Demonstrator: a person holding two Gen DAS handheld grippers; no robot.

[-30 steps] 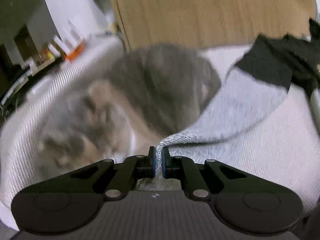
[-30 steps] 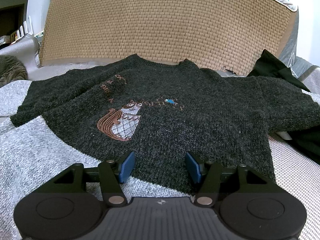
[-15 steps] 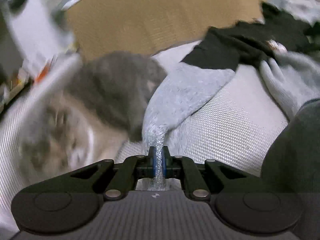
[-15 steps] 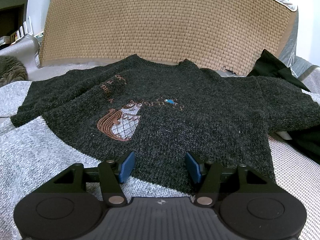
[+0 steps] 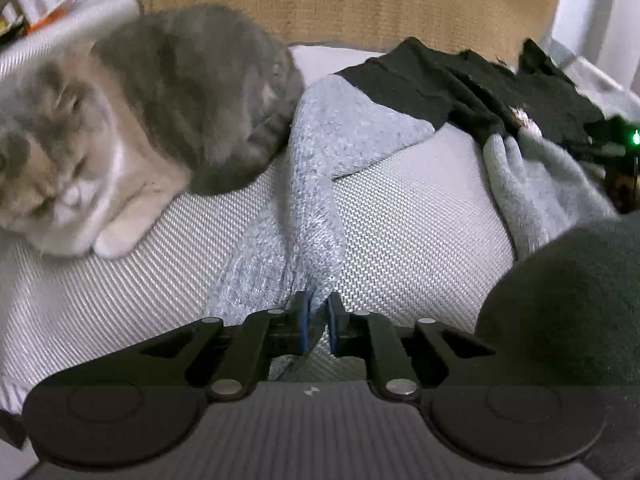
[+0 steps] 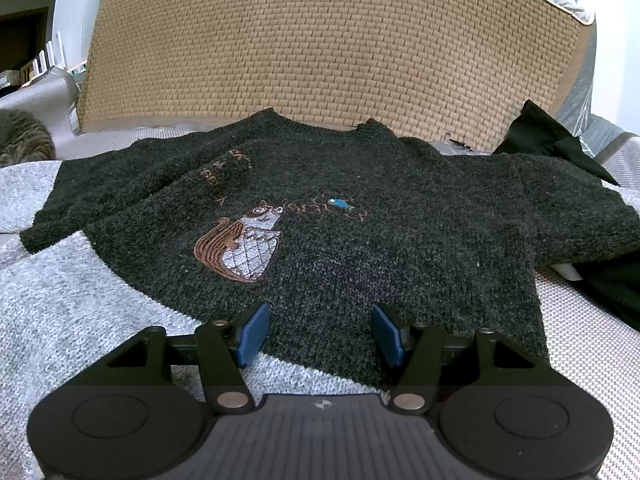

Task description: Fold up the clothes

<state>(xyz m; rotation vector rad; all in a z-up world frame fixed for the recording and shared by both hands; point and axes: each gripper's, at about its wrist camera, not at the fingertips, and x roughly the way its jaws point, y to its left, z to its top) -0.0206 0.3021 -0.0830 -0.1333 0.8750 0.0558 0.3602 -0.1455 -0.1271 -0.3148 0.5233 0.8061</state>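
Note:
A dark knit sweater (image 6: 360, 240) with a squirrel embroidery lies flat, front up, on a woven white mat (image 6: 592, 320). Its sleeves and lower part are light grey. In the left wrist view its long grey sleeve (image 5: 316, 184) runs down the mat (image 5: 420, 220) from the dark shoulder (image 5: 420, 80). My left gripper (image 5: 318, 318) is shut on the sleeve's cuff end, pads slightly parted around the cloth. My right gripper (image 6: 320, 336) is open low over the sweater's dark front, near its edge, holding nothing.
A grey and cream cat (image 5: 160, 112) lies on the mat, touching the sleeve's left side; its fur also shows (image 6: 20, 144). A woven tan headboard (image 6: 320, 60) stands behind. A black garment (image 6: 552, 140) lies at the right. A dark blurry shape (image 5: 568, 300) fills the lower right.
My left gripper has carried the sleeve's cuff away from the cat and toward the sweater's body; the sleeve now lies slack on the mat. The right gripper has not moved.

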